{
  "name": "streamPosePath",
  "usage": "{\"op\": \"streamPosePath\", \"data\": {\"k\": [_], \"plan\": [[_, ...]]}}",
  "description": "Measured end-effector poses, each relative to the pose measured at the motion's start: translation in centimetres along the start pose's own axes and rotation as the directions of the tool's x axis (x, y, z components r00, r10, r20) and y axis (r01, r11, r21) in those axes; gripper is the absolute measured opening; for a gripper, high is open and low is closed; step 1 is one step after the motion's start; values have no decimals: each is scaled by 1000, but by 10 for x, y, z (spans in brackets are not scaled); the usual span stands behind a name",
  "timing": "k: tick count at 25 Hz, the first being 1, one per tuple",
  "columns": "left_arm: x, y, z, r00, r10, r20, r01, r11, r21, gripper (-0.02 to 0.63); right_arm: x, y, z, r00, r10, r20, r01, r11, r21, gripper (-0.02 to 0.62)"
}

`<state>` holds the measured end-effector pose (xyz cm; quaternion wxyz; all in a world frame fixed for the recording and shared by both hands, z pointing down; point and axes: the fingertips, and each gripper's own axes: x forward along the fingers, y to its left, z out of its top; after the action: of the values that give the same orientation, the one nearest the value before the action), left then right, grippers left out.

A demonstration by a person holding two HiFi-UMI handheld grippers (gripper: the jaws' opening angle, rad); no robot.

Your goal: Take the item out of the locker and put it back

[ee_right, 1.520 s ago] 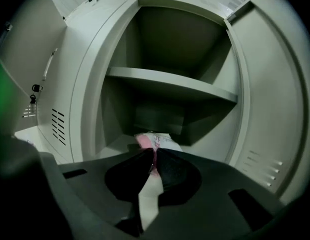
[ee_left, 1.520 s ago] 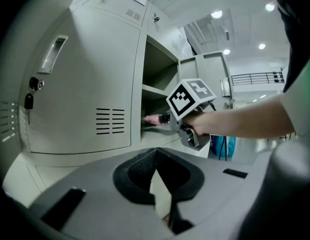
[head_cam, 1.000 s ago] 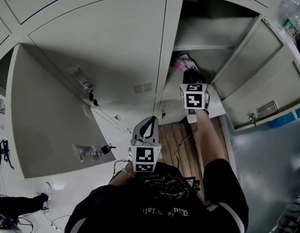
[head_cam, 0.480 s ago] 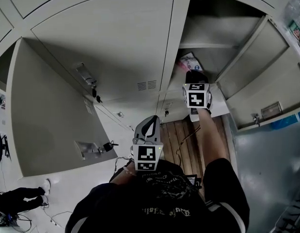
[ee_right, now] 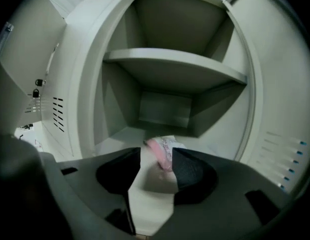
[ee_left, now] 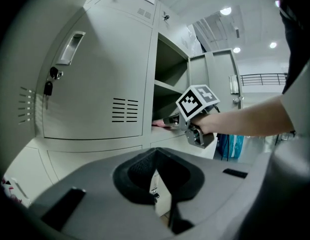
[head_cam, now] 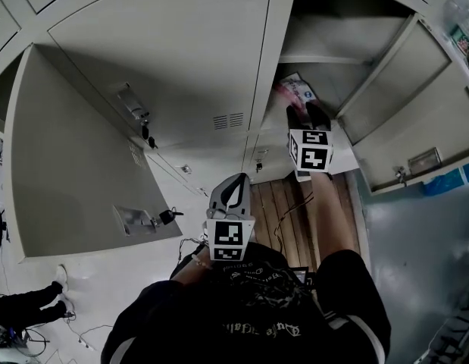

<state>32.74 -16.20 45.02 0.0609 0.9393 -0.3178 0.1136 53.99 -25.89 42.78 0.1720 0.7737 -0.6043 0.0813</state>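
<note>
Right arm: my bare forearm (head_cam: 323,212) stretches forward to the mouth of the open locker compartment (ee_right: 165,106), with the right gripper (ee_right: 156,157) pointing in, tipped a little downward.
Right fingers: spread wide, having just been opening; the pads press on nothing.
Left arm: drawn in close to my chest, with the left gripper (ee_left: 155,156) aimed at the locker front below the open compartment.
Left fingers: pressed together at the tips, with nothing between them.
Item: a pink-and-white packet (ee_right: 165,148) lies on the compartment floor (ee_right: 119,135), under the inner shelf (ee_right: 175,64).
Item and fingers: its near end sits between my right fingertips, closer to the right-hand finger; I cannot tell whether it touches that finger.
Locker: pale grey metal; the compartment's door (head_cam: 393,116) is swung out to the right. The neighbouring door (head_cam: 173,67) to the left is closed, with keys (head_cam: 145,133) hanging from its lock.
Further left: another door (head_cam: 75,173) stands open.
Floor: dark wooden boards (head_cam: 283,203) below the lockers, with a thin cable (head_cam: 283,222) running across them.
</note>
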Motion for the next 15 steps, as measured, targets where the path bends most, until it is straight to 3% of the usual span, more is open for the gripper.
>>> {"op": "streamPosePath", "data": {"k": [15], "plan": [[-21,-21,2,998,-40,49,40,999,-5,6,-99,21,27,986,18,168,-25,999,43,186]]}}
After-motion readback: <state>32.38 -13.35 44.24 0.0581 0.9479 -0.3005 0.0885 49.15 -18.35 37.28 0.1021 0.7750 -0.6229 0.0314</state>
